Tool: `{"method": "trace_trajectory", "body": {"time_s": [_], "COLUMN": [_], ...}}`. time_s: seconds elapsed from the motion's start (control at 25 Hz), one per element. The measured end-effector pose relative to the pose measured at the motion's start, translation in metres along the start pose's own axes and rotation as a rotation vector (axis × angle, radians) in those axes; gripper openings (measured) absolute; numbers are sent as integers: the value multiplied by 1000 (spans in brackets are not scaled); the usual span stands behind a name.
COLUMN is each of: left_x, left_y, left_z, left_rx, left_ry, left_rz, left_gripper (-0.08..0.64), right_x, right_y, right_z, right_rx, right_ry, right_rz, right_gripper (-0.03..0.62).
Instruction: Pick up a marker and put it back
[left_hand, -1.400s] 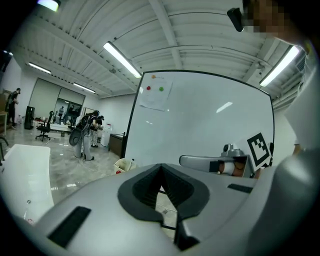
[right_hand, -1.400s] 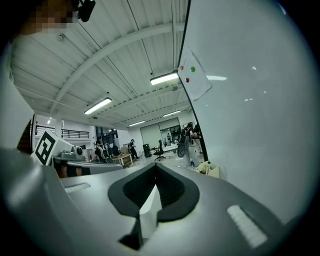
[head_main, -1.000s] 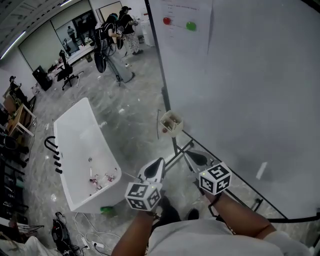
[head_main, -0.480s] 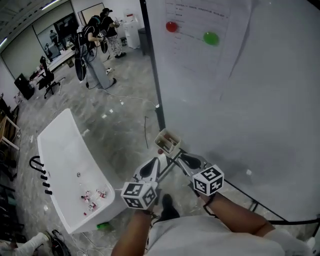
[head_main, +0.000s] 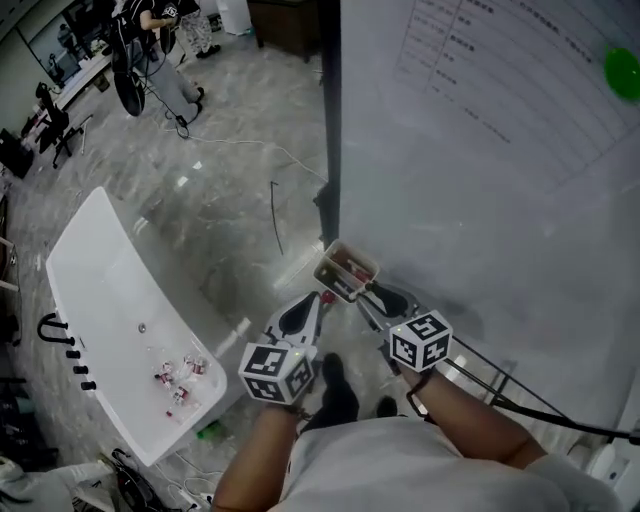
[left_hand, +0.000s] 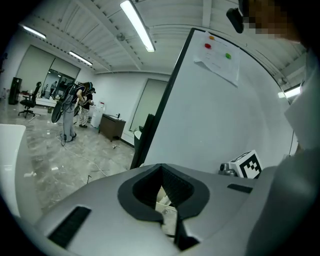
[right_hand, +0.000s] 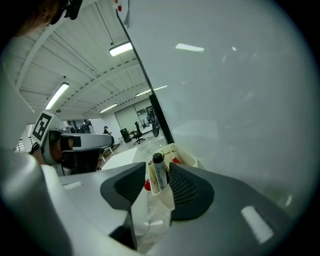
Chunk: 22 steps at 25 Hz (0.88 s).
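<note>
Both tongs have closed in on the whiteboard's (head_main: 480, 200) marker holder (head_main: 338, 274); the right tongs (right_hand: 157, 165), just opened wide, frame an ungripped black-capped marker (right_hand: 160, 175), while the left tongs (left_hand: 161, 168) are closed on nothing, so pickup and return remain.

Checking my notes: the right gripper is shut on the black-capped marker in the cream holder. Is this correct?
No. The right gripper view shows the right gripper open, jaws just opened, with the black-capped marker in the cream holder between them.
</note>
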<state>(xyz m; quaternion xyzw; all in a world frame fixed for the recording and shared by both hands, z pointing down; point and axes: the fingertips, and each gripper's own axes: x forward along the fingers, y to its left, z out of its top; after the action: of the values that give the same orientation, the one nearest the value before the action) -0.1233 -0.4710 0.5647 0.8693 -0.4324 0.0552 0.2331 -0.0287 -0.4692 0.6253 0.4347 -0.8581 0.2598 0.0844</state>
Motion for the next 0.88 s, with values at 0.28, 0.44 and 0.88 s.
{"method": "trace_trajectory", "body": {"time_s": [0.28, 0.44, 0.88], "left_x": [20, 21, 2], "left_y": [22, 18, -34], "left_z": [-10, -1, 73], "left_rx": [-22, -12, 88], "left_ry": [47, 38, -80], "left_rz": [-23, -36, -96], "left_gripper": [5, 5, 5], "right_x": [18, 5, -77], "right_y": [-8, 1, 57], "right_z": [4, 25, 141], "right_rx": [-67, -73, -147], "right_ry": [15, -23, -273], "right_rz": [-26, -17, 4], "right_gripper": [77, 77, 77]}}
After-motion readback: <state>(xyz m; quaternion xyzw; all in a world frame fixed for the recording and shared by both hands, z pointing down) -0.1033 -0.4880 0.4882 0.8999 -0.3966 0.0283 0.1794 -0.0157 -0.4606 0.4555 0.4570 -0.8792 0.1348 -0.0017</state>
